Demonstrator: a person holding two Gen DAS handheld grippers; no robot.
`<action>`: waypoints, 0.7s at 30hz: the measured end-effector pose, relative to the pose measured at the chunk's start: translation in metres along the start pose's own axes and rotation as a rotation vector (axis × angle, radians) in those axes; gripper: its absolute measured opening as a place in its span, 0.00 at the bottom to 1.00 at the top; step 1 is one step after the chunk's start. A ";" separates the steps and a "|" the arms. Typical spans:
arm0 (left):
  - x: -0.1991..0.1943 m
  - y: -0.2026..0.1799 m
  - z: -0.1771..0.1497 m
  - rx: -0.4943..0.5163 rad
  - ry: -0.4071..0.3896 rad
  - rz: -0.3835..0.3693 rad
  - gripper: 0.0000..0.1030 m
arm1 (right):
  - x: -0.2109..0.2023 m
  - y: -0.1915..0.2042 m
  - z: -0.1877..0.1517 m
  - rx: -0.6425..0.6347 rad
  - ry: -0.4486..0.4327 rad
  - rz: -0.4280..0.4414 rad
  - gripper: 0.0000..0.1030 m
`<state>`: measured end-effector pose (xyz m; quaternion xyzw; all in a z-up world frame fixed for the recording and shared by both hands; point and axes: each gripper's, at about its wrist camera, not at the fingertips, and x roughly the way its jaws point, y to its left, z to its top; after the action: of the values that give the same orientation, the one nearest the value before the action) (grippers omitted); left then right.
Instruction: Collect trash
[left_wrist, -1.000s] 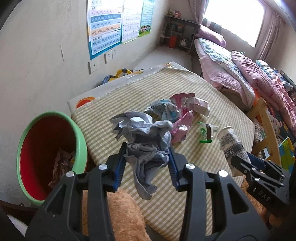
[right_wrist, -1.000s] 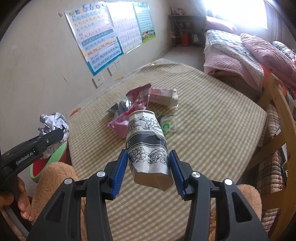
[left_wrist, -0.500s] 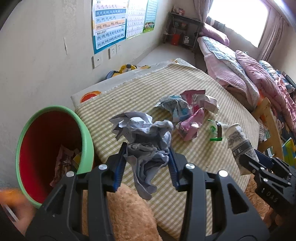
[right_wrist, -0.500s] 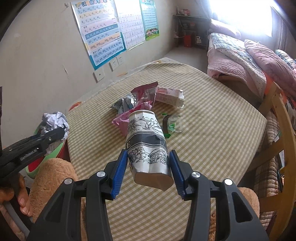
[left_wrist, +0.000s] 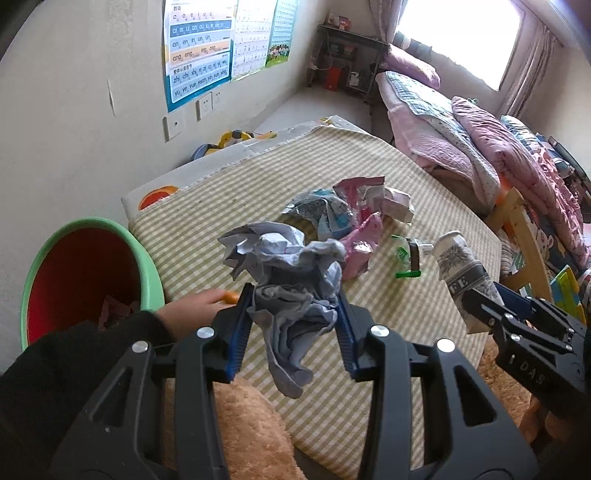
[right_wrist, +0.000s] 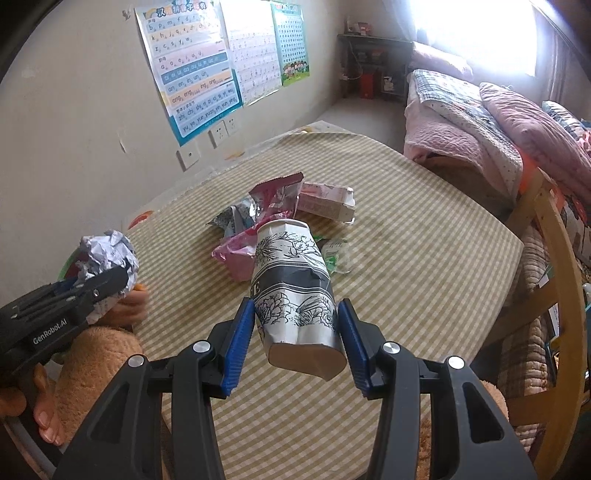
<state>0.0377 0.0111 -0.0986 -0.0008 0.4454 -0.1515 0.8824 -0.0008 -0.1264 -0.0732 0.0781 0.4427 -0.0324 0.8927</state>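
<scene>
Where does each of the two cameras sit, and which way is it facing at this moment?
Left wrist: sits behind the left gripper, angled down over the checked table toward the green bin; shows its jaws shut on the crumpled paper, plus a sleeve and hand.
Right wrist: sits behind the right gripper, angled down across the table; shows its jaws shut on the paper cup, with fingers at the left edge.
Shared: each view catches the other gripper and its load, the table, and the wrapper pile.
</scene>
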 end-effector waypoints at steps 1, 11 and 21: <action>-0.001 -0.002 0.000 0.003 0.000 -0.003 0.38 | 0.000 -0.001 0.000 0.002 0.000 -0.001 0.44; -0.006 -0.021 0.000 0.050 -0.008 -0.016 0.38 | -0.006 -0.017 -0.003 0.047 -0.017 -0.005 0.44; -0.004 -0.050 -0.003 0.116 0.002 -0.033 0.38 | -0.015 -0.035 -0.004 0.086 -0.038 -0.019 0.44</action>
<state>0.0201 -0.0351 -0.0901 0.0430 0.4365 -0.1916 0.8780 -0.0173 -0.1601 -0.0680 0.1114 0.4247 -0.0611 0.8964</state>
